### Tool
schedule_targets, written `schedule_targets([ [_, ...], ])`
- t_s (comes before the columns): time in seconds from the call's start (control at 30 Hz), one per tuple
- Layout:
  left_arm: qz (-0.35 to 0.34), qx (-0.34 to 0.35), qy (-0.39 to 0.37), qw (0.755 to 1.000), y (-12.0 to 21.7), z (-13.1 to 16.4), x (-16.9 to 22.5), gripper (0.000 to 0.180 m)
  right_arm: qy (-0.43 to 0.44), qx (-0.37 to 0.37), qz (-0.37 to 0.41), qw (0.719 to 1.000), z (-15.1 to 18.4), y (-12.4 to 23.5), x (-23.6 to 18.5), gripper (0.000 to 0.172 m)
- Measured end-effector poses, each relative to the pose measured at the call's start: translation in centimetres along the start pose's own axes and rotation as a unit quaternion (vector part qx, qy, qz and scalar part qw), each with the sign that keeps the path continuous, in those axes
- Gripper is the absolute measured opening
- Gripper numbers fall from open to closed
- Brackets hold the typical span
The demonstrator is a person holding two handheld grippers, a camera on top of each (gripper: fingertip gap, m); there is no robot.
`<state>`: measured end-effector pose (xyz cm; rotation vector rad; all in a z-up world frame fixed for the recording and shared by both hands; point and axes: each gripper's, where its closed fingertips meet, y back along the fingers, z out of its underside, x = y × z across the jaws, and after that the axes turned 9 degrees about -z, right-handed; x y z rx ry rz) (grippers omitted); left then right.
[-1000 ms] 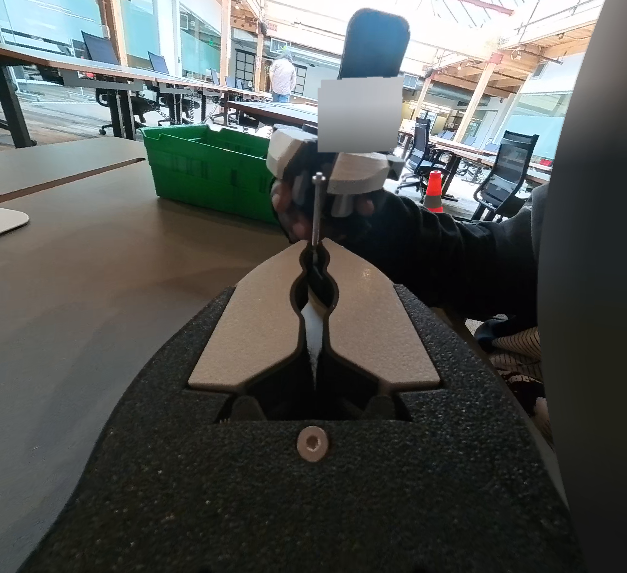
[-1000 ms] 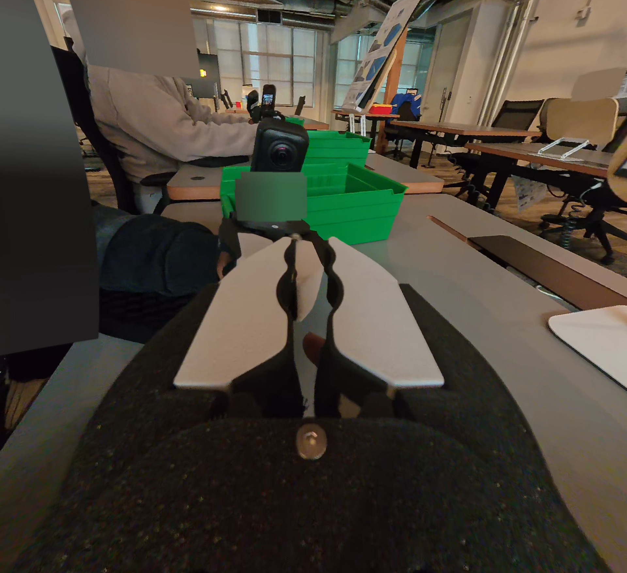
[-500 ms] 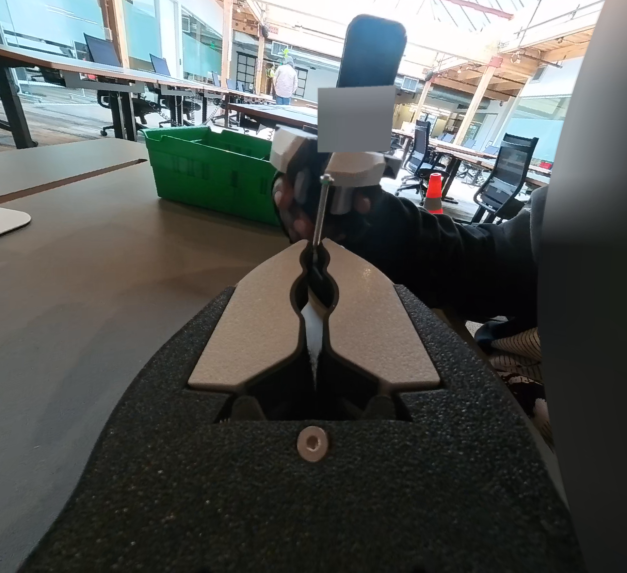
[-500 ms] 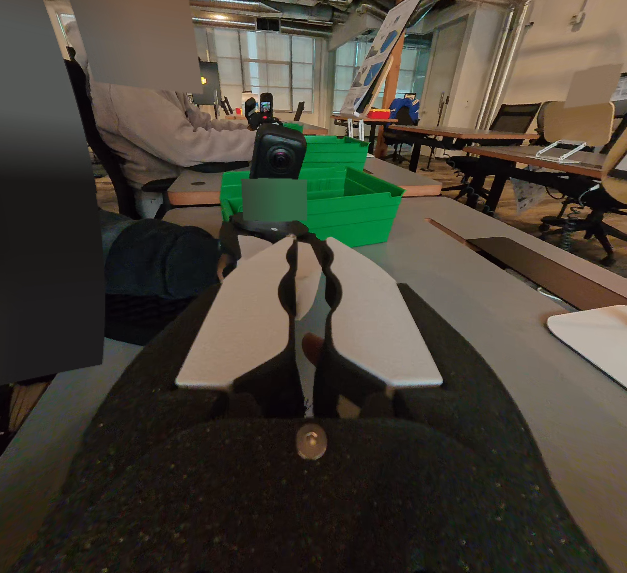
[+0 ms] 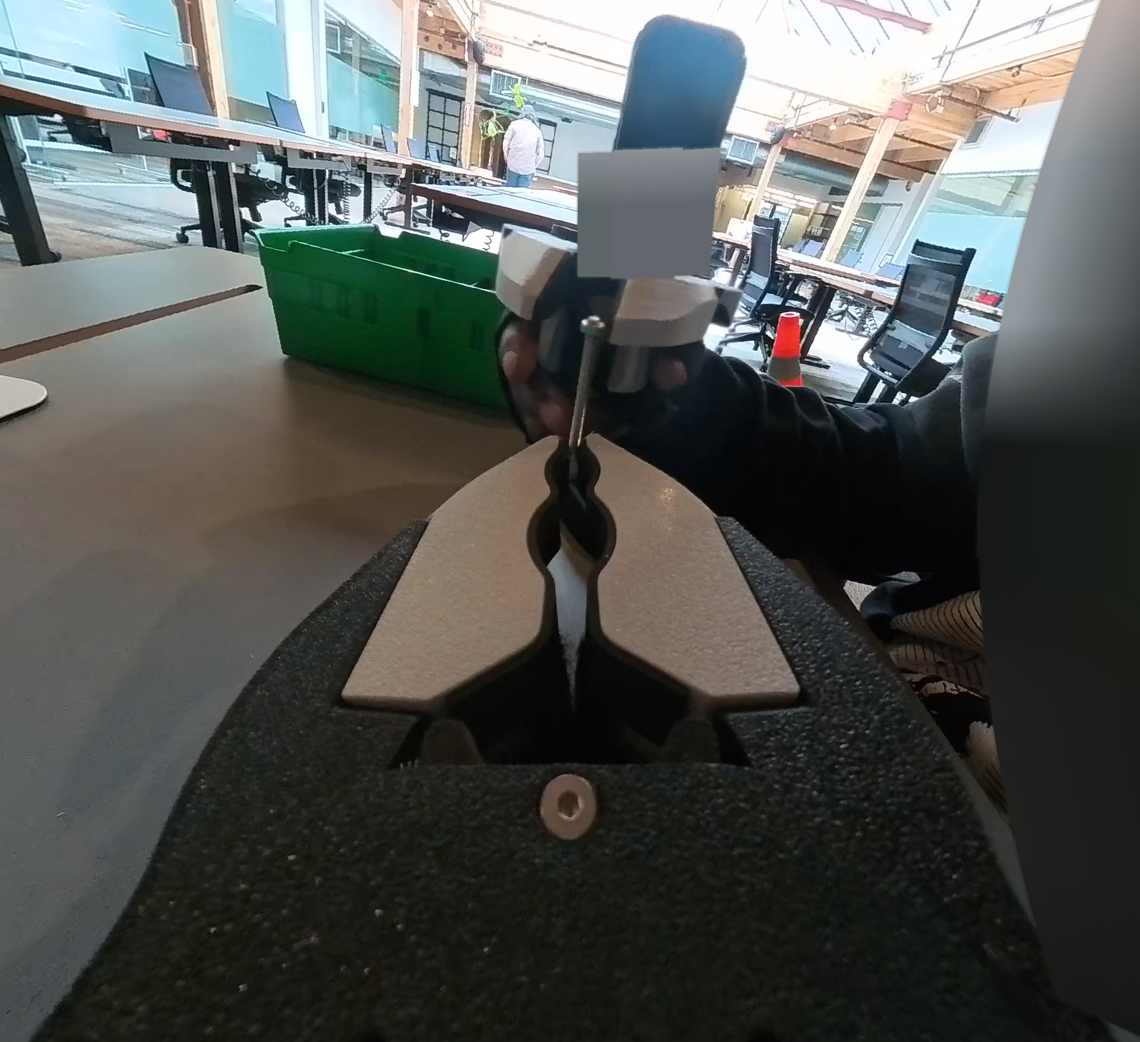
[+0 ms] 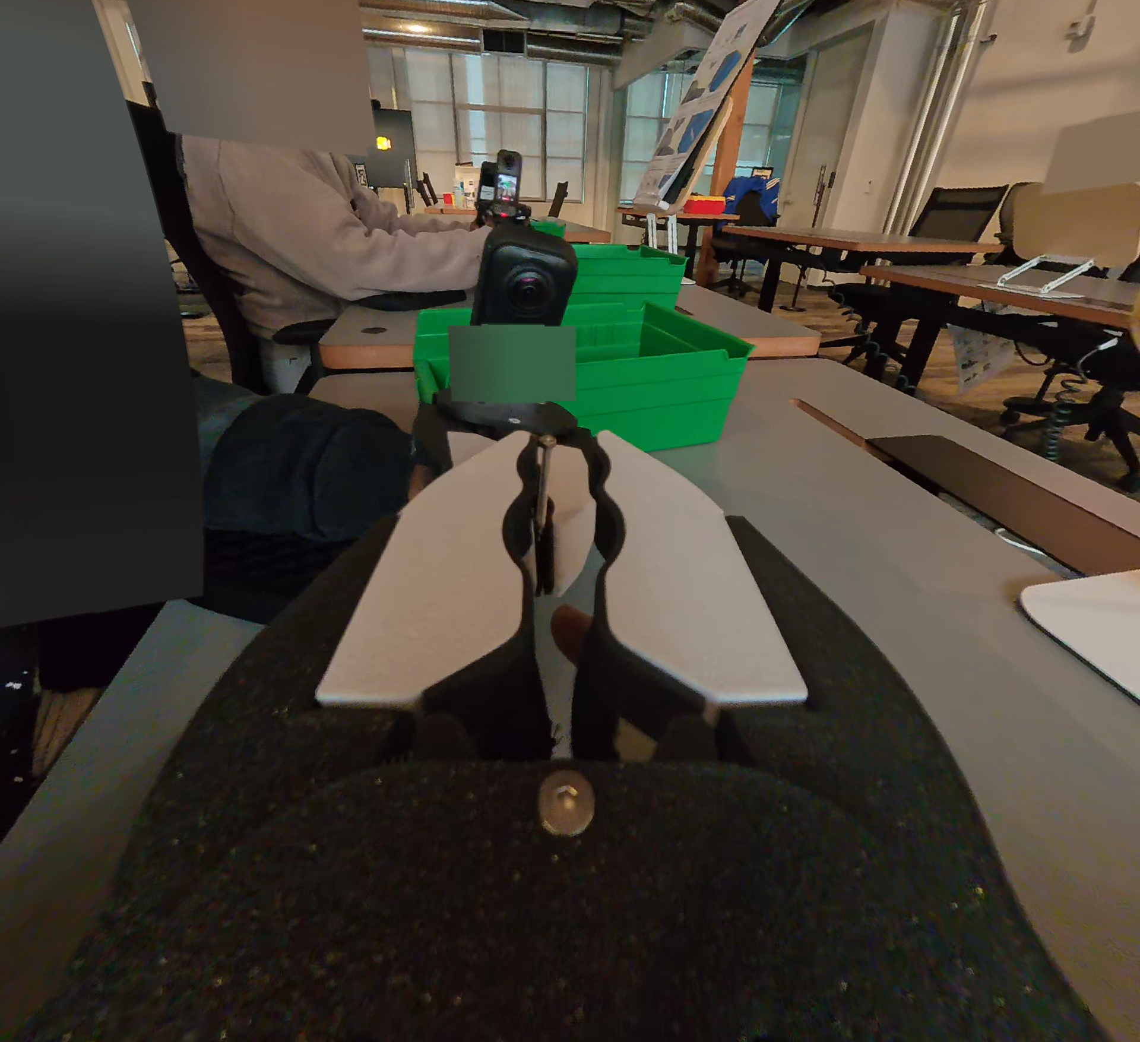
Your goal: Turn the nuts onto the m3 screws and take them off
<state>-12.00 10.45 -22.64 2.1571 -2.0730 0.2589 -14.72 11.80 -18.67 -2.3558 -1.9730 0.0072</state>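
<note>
The left gripper (image 5: pixel 572 445) is pinching the lower end of a long, thin silver metal screw (image 5: pixel 585 377) between its closed beige fingertips, and the screw is standing nearly upright with its head at the top. The right gripper (image 6: pixel 558 442) is keeping its white fingers narrowly apart around the same screw (image 6: pixel 543 488); whether they are pressing on it, or on a nut, cannot be told. A green plastic bin (image 6: pixel 654 395) is sitting on the grey table (image 6: pixel 833 519) just beyond both grippers. A gloved hand (image 5: pixel 543 383) is gripping the right gripper's handle.
</note>
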Motion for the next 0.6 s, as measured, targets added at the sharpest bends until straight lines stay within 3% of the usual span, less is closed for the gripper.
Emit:
schedule_targets([
  [0.4,0.0,0.001,0.0,1.0,0.06,-0.06,0.01,0.001,-0.001,0.003,0.007,1.0,-0.12,0.42,0.3,0.012],
  [0.6,0.003,-0.003,-0.002,1.0,-0.09,0.1,0.14,0.001,-0.001,-0.005,-0.007,1.0,0.26,-0.38,-0.26,0.019],
])
